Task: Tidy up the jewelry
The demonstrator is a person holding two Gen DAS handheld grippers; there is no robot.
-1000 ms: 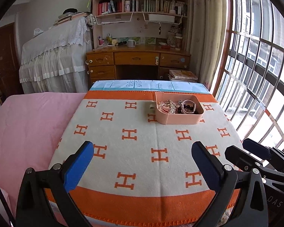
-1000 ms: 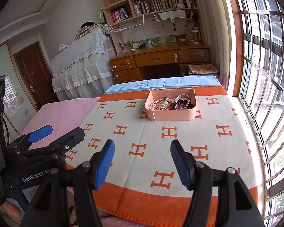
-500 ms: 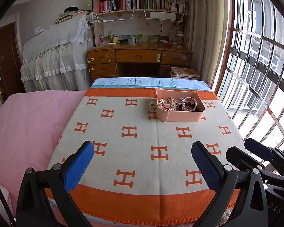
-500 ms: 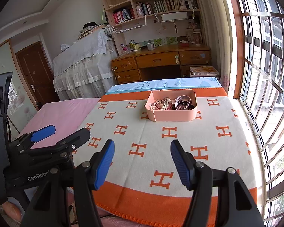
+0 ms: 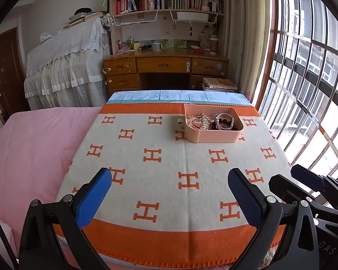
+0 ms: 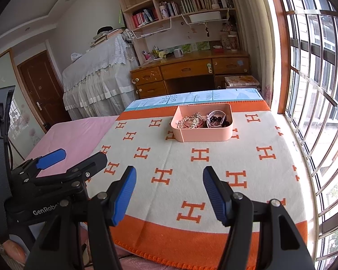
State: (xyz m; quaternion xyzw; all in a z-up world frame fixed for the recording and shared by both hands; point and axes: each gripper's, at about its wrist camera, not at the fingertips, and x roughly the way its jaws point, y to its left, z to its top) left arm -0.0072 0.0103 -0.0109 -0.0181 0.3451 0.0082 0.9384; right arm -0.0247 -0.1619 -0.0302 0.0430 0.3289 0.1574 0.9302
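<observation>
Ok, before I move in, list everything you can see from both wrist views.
tray: one, pink, far side of the blanket.
jewelry: a tangled pile, silvery and dark beads, inside the tray; count unclear.
blanket: one, cream with orange H marks and orange border, on the bed.
sheet: one, pink, left of the blanket.
desk: one, wooden, beyond the bed.
bookshelf: one, above the desk.
left tool: open, empty, blue pads.
right tool: open, empty, blue pads.
</observation>
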